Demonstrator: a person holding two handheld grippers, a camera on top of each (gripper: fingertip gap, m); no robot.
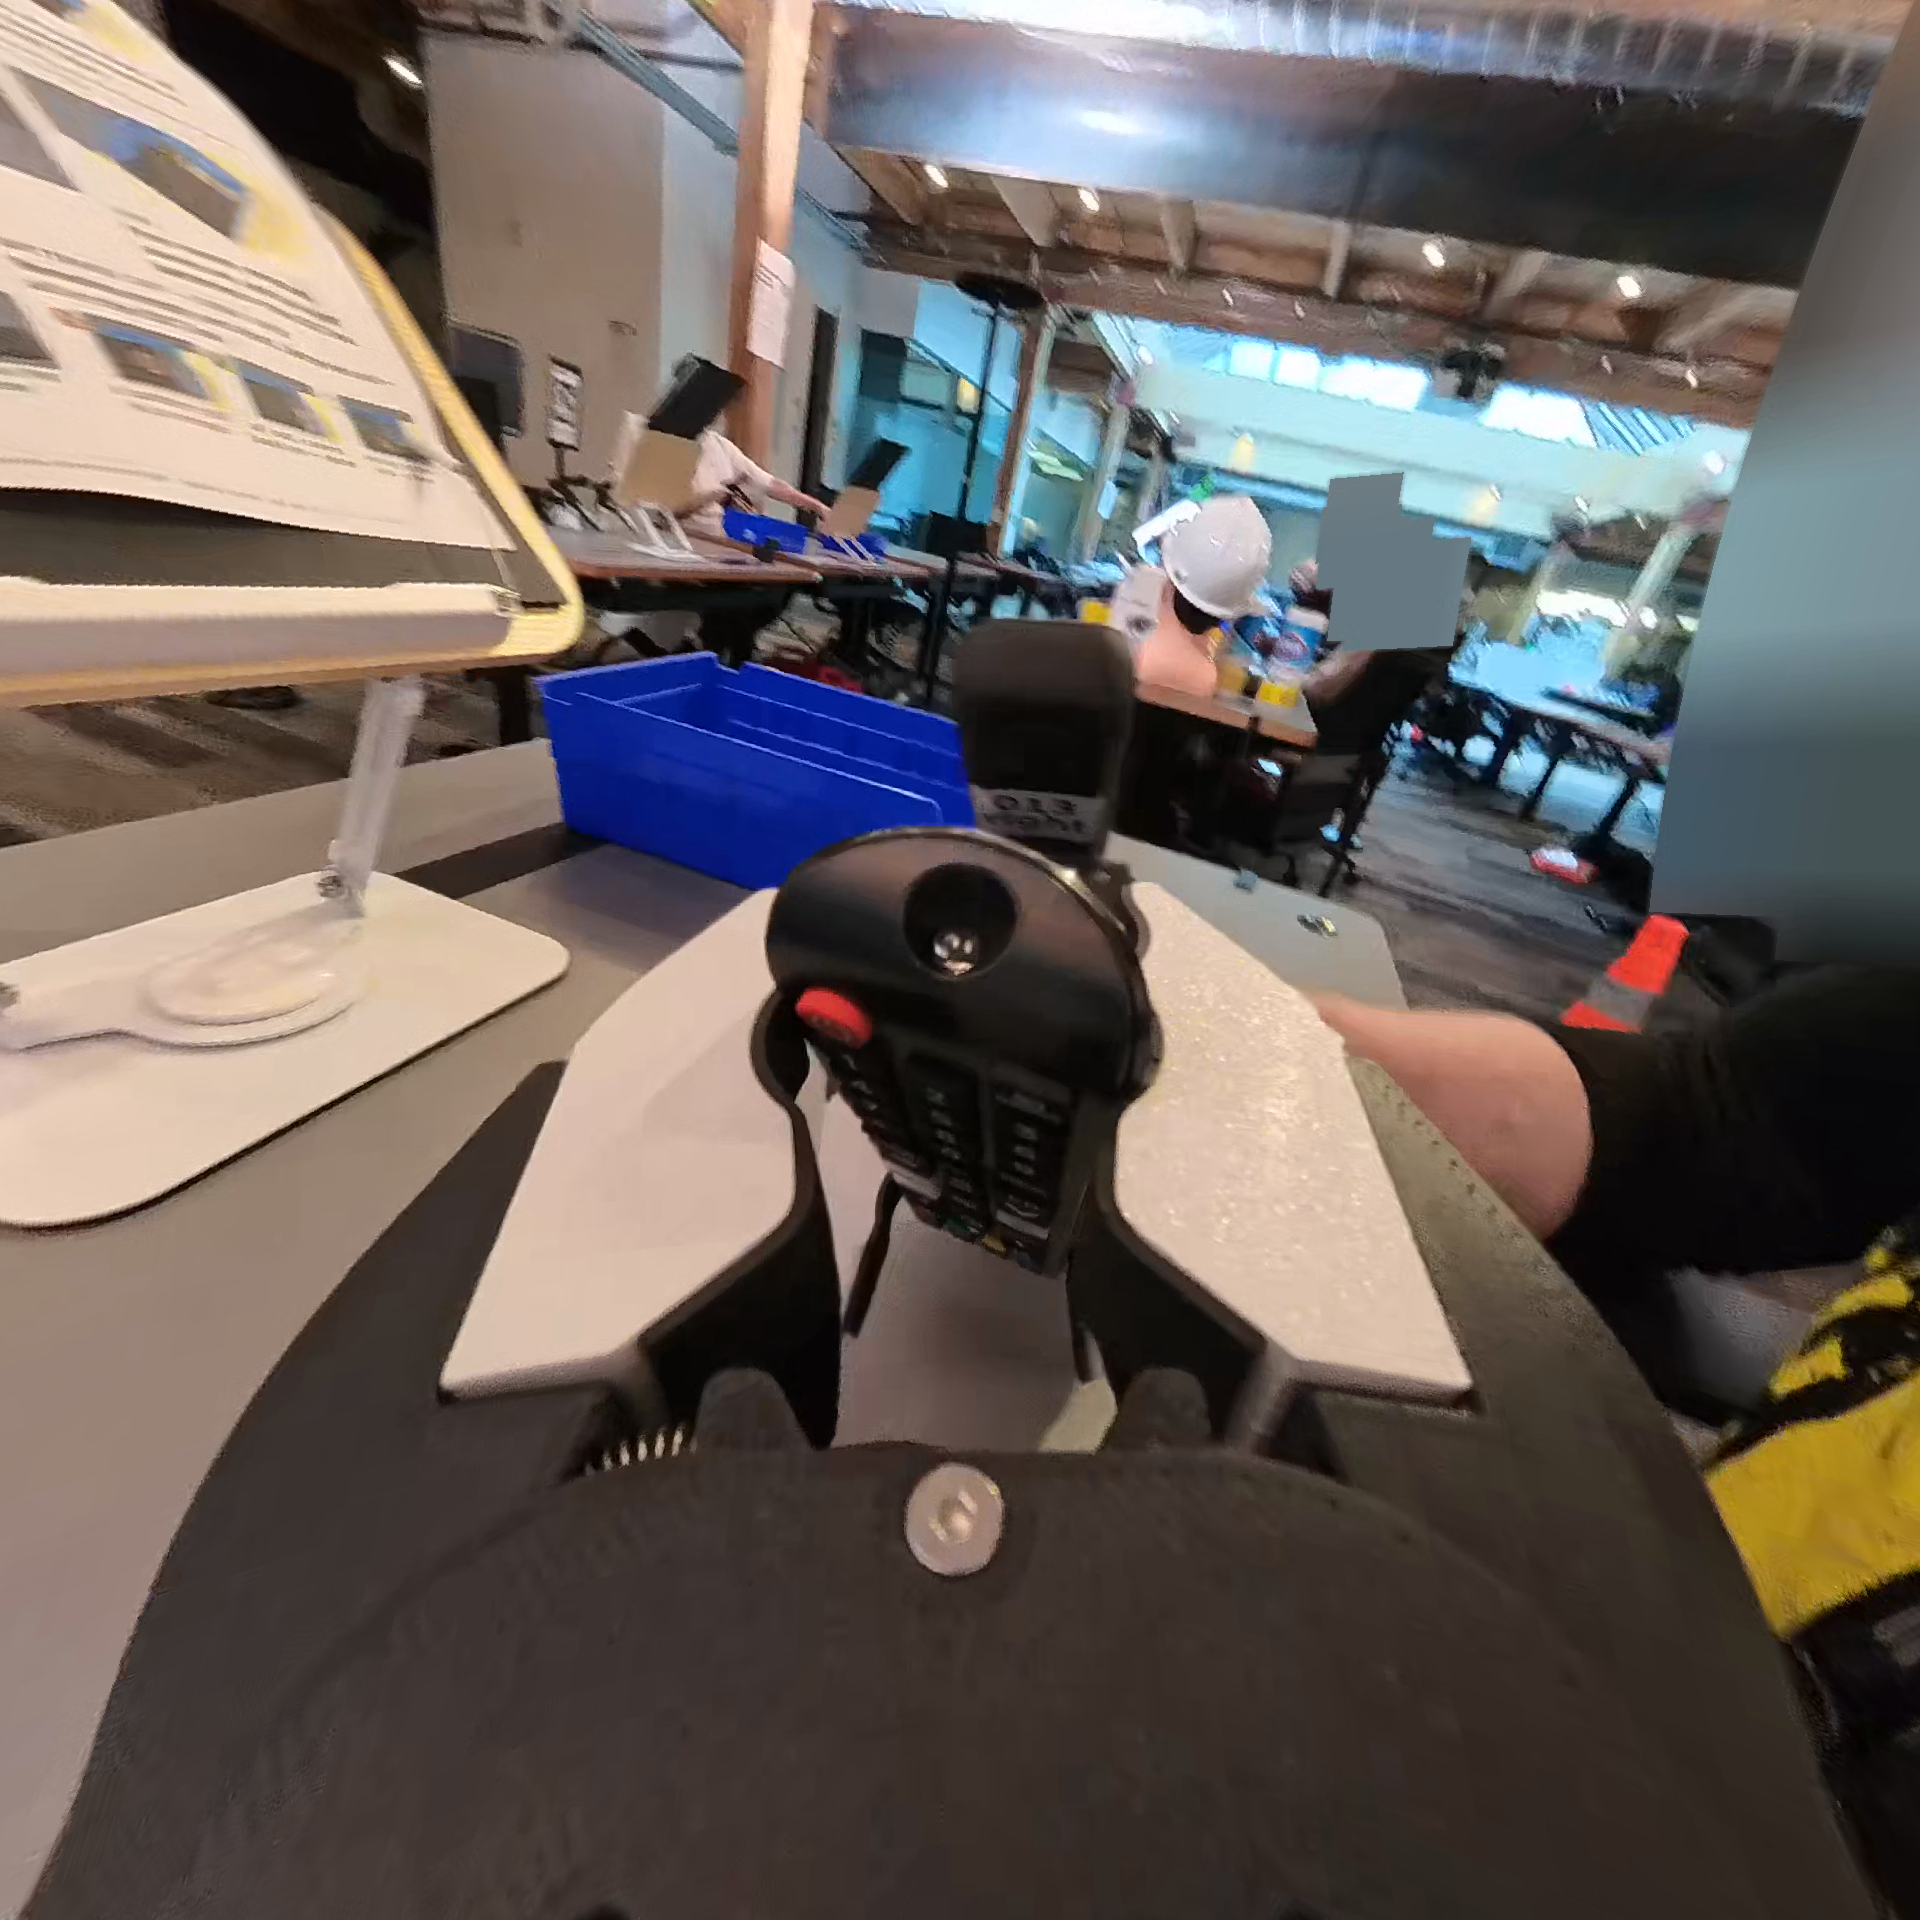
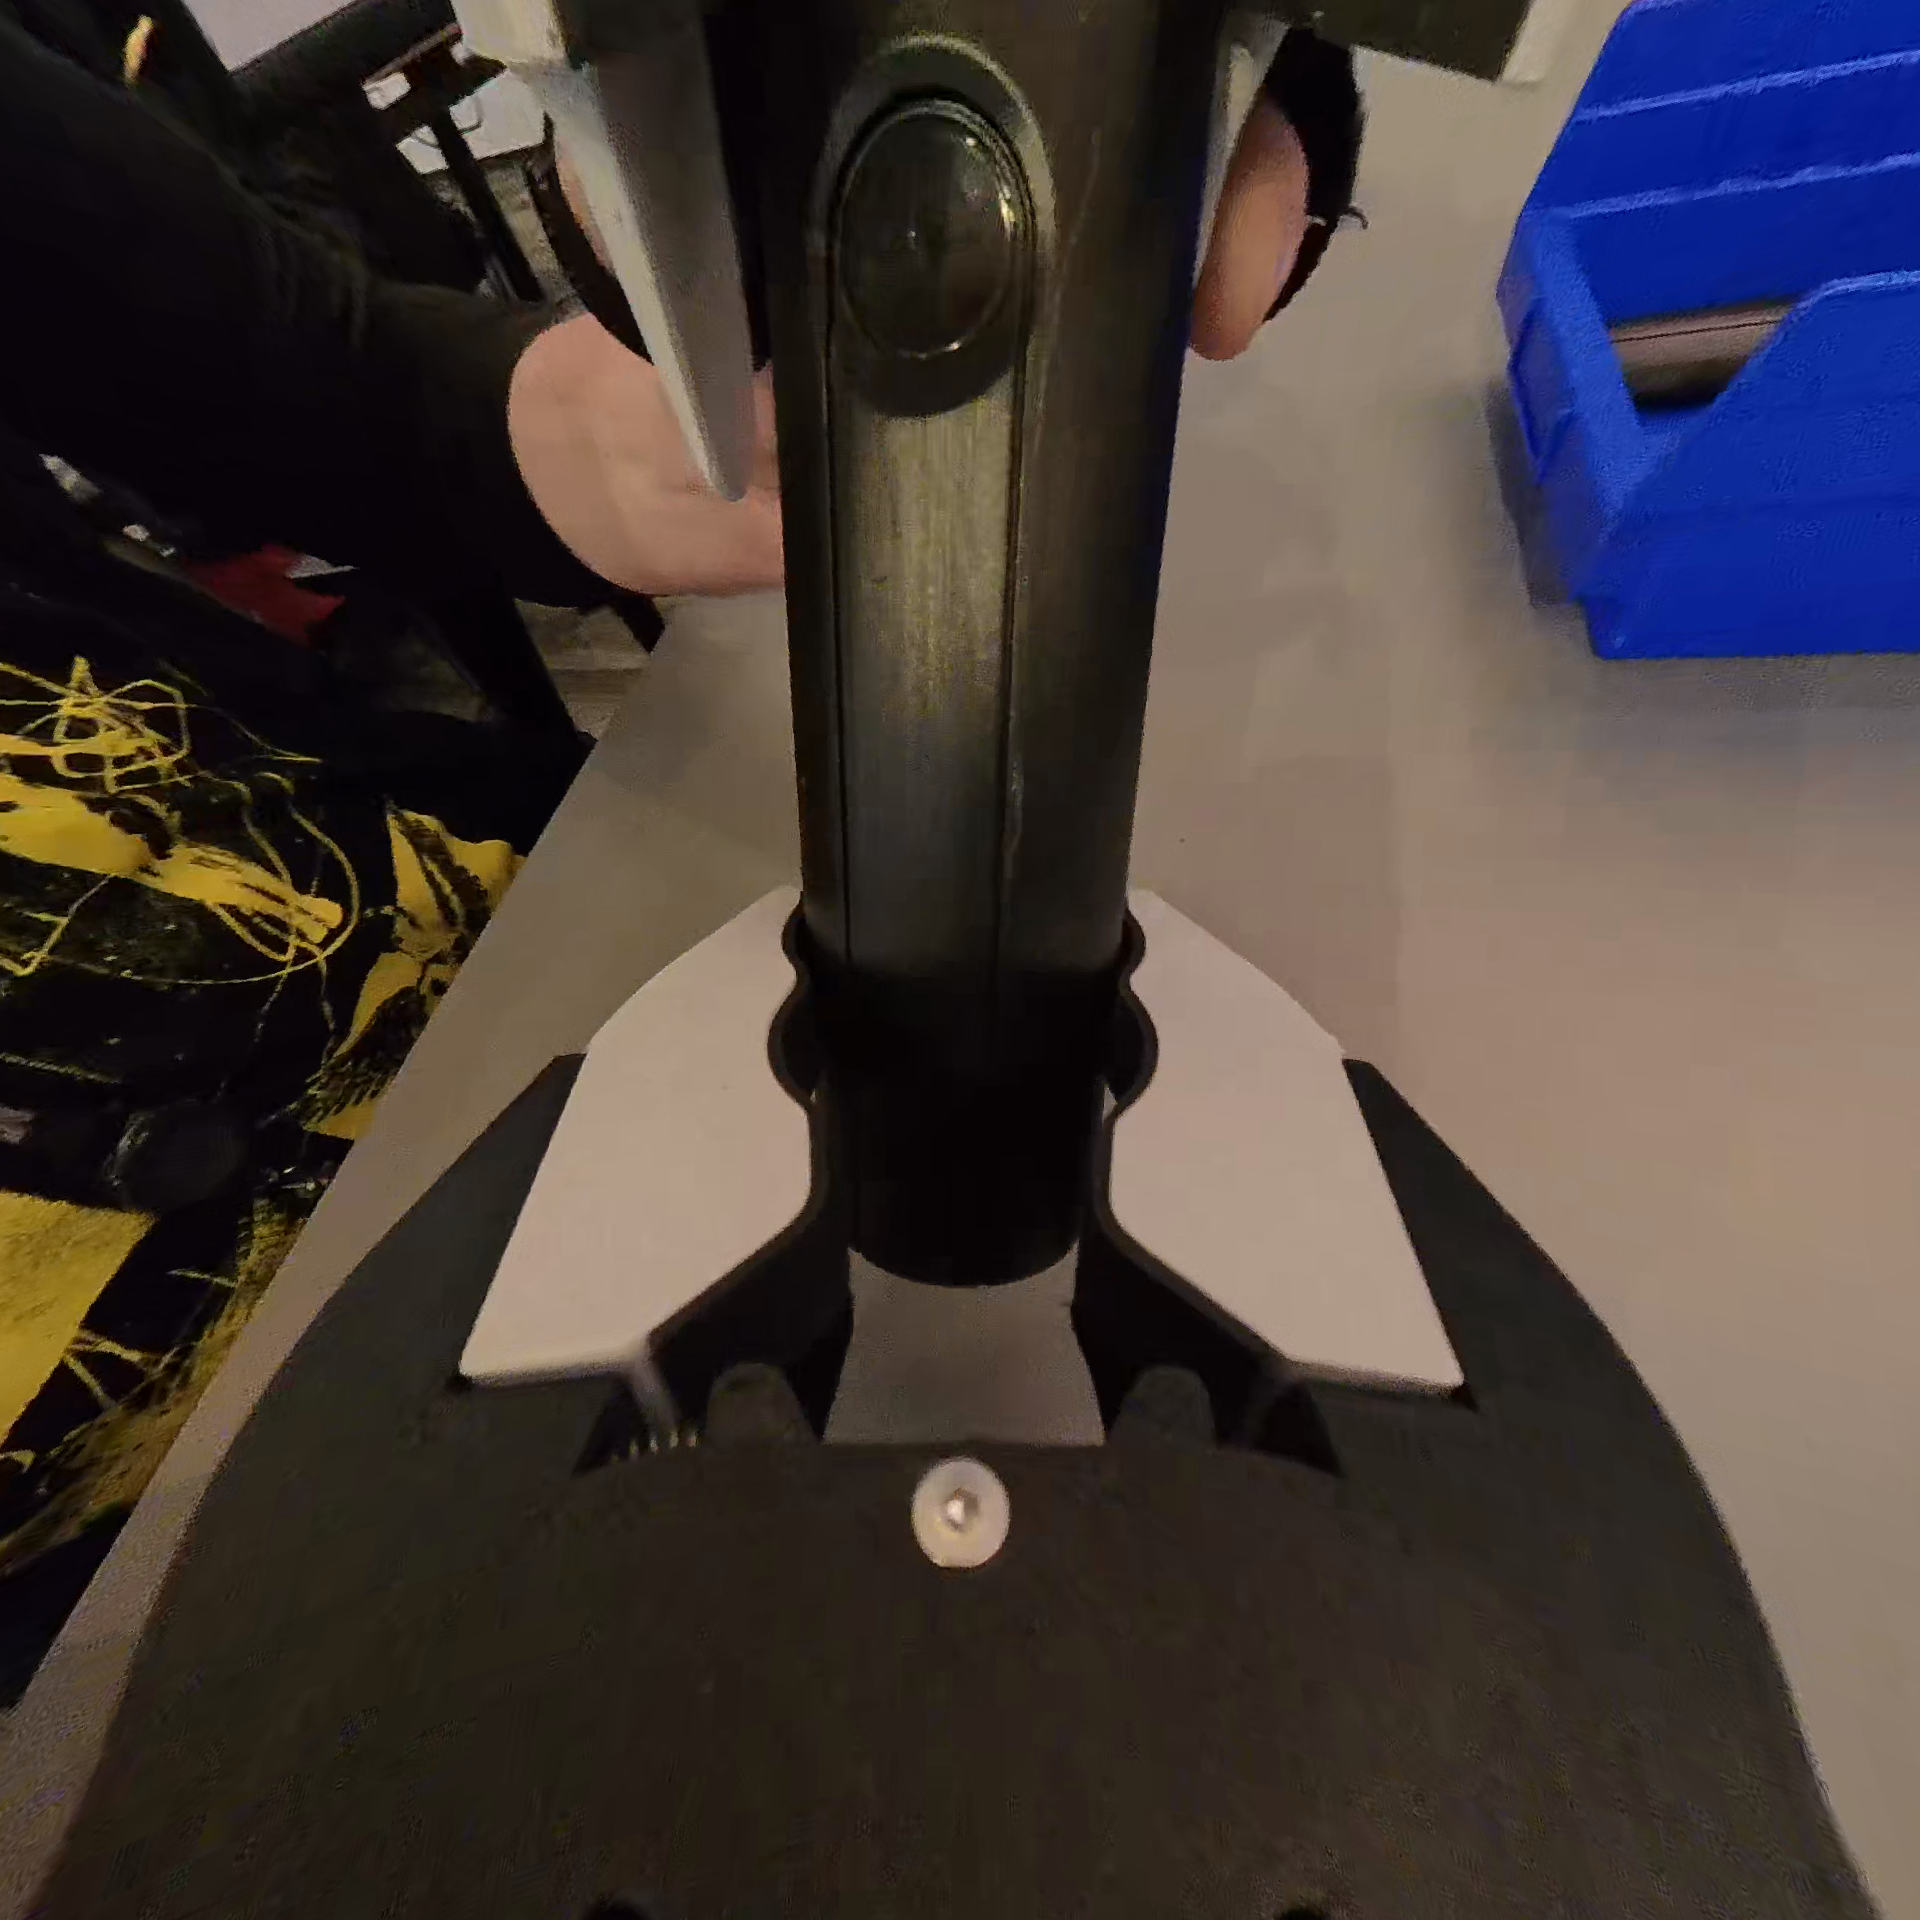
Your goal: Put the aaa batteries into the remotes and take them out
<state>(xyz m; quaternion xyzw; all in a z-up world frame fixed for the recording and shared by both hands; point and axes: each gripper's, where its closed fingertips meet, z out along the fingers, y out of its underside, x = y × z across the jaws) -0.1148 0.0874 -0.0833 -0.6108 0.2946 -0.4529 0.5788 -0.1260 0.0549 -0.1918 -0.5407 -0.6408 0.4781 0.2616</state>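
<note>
You've got both tongs clamped on one remote [image 1: 961, 1049]: left tongs [image 1: 961, 1122] at button end, right tongs [image 2: 961, 1049] at far end, back upward, prob. steadying it for cover access.

Remote [image 2: 925, 644] was black plastic, back scuffed and semi-glossy, rubbery buttons on its front. Beside the remote, left gripper [image 1: 961, 1039] finger plates looked matt grey, 1 grainy. Bin [image 2: 1714, 395] right of remote: glossy blue plastic. Table [image 2: 1455, 935] under remote: smooth matt grey.
</note>
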